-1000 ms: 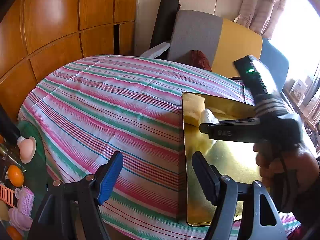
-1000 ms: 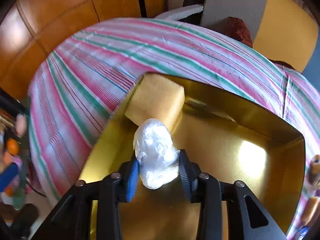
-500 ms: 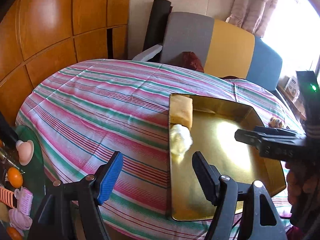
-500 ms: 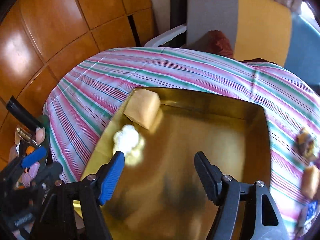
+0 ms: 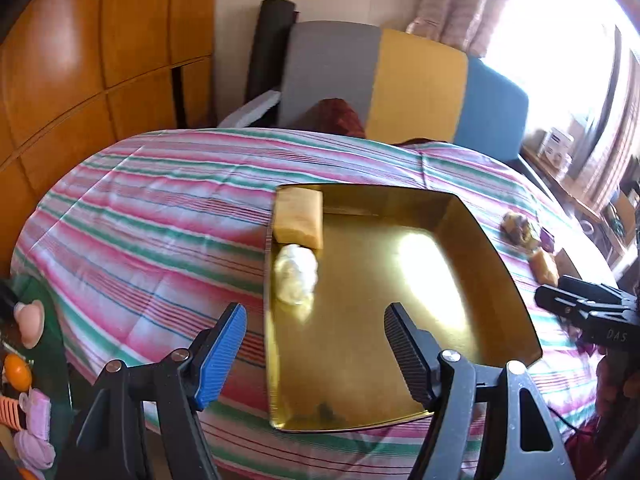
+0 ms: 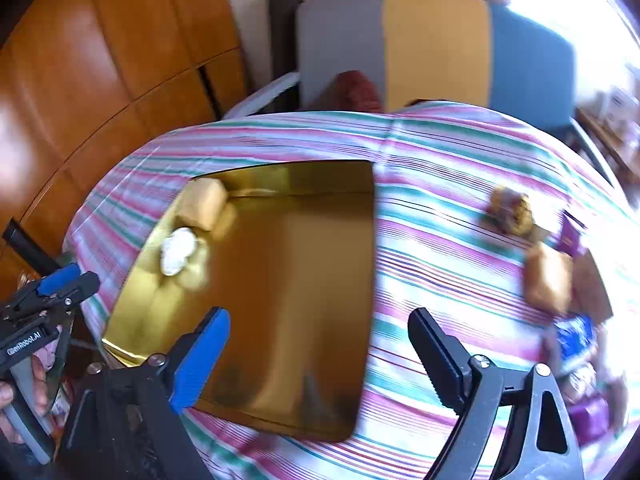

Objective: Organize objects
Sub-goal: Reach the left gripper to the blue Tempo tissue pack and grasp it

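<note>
A gold tray (image 5: 472, 220) (image 6: 280, 176) lies on the striped tablecloth (image 5: 152, 216). A yellow block (image 5: 299, 216) (image 6: 202, 202) sits in its far left corner, with a white wrapped lump (image 5: 295, 272) (image 6: 178, 250) just in front of it. My left gripper (image 5: 314, 352) hovers open over the tray's near left edge, nothing between its fingers. My right gripper (image 6: 318, 354) hangs over the tray's near right rim; its jaws are opening and hold nothing. On the cloth to the right lie a brown crumpled snack (image 6: 510, 210) (image 5: 518, 226), a tan packet (image 6: 548, 278) (image 5: 544, 266) and a blue packet (image 6: 574, 336).
A sofa back in grey, yellow and blue (image 5: 400, 84) stands behind the table, with a dark red cushion (image 5: 336, 116). Wooden panels (image 5: 100, 52) fill the left. A low green surface (image 5: 24, 360) at the left edge carries small pink and orange things. A hand (image 6: 20, 392) holds the left gripper.
My right gripper let go of the white lump, opened wide and pulled back to the right. The left gripper drifted a little, bringing more of the tray into view.
</note>
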The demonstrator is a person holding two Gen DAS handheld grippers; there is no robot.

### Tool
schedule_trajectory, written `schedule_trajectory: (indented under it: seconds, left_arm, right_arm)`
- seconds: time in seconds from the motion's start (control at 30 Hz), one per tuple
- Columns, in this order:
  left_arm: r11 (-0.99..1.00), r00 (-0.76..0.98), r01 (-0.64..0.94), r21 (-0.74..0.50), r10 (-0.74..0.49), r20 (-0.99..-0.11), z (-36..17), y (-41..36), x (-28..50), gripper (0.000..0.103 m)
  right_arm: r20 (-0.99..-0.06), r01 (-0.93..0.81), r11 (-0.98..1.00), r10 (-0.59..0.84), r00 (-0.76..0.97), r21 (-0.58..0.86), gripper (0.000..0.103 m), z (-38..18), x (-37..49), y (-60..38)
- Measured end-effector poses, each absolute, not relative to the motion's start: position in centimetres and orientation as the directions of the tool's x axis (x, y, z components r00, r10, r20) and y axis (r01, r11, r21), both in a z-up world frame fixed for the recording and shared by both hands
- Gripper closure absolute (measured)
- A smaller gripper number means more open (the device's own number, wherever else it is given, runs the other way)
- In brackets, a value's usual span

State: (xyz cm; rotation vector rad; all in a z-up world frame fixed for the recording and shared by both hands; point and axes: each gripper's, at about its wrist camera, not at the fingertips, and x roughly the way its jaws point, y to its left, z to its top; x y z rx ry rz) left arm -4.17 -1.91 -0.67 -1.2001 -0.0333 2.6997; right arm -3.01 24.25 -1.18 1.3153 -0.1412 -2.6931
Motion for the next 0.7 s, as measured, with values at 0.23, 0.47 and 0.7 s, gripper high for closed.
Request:
schedule_trajectory:
  seconds: [0.23, 0.47, 0.7]
  left_arm:
    - [-0.969, -0.646, -0.239, -0.061, 0.205, -0.735, -0.2, 1.7, -3.8, 0.030]
    - [-0.942, -0.626, -0.333, -0.037, 0.251, -0.739, -0.2, 5.8, -3.7, 0.030]
    - [-0.893, -0.566, -0.446, -0.068, 0.340, -0.751, -0.2, 10.5, -3.7, 0.030]
  right_arm:
    - [-0.767, -0.060, -0.989, -0.066, -0.639, 0.136, 0.008, -0.7, -0.2, 31.0]
    - [-0.748, -0.238, -0.963, 0.068, -0.661, 0.123, 0.004, 0.3, 2.5, 38.5]
    - [-0.734, -0.454, -0.871, 0.184, -0.654, 0.186, 0.002, -0.2, 5.8, 47.0]
